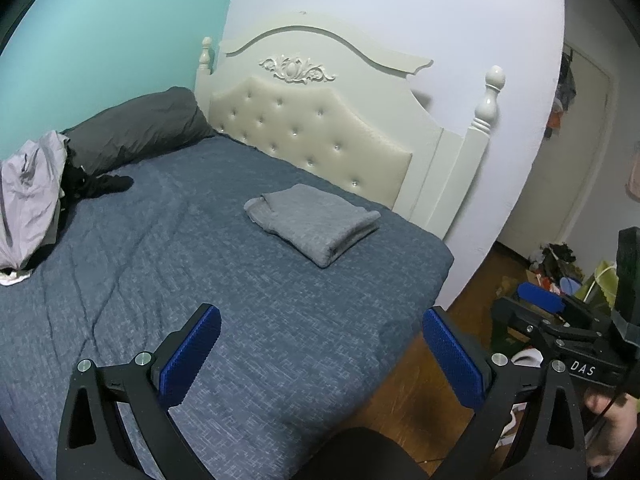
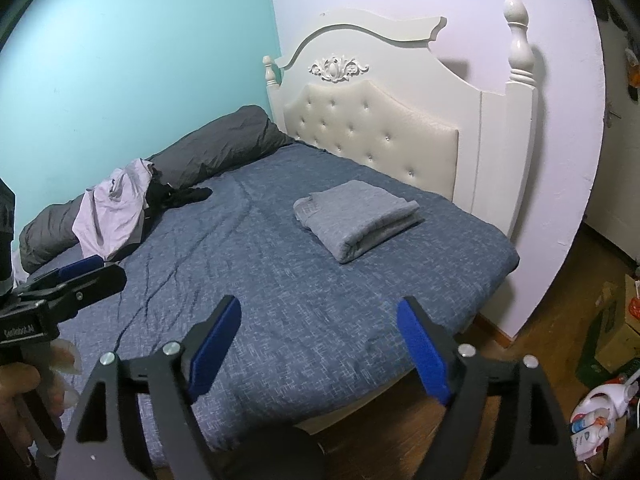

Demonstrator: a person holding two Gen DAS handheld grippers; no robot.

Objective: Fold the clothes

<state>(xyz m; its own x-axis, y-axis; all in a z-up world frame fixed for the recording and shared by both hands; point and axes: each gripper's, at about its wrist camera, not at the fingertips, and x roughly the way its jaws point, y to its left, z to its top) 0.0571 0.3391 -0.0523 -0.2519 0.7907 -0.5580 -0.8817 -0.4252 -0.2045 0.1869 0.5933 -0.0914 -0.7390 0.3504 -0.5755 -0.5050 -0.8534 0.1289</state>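
Note:
A folded grey garment (image 1: 314, 222) lies on the blue bedspread (image 1: 160, 264) near the headboard; it also shows in the right wrist view (image 2: 356, 218). A pile of unfolded clothes, a light lilac-grey one (image 1: 28, 196) over a black one (image 1: 100, 184), lies at the bed's far left, also seen in the right wrist view (image 2: 114, 210). My left gripper (image 1: 322, 356) is open and empty above the bed's near edge. My right gripper (image 2: 318, 346) is open and empty too, held beside it, and shows in the left wrist view (image 1: 540, 300).
A dark grey rolled duvet (image 2: 208, 148) lies along the teal wall. A white padded headboard (image 2: 380, 120) with posts stands at the back. Boxes, bags and bottles (image 2: 608, 360) clutter the wood floor at right. A door (image 1: 580, 140) is far right.

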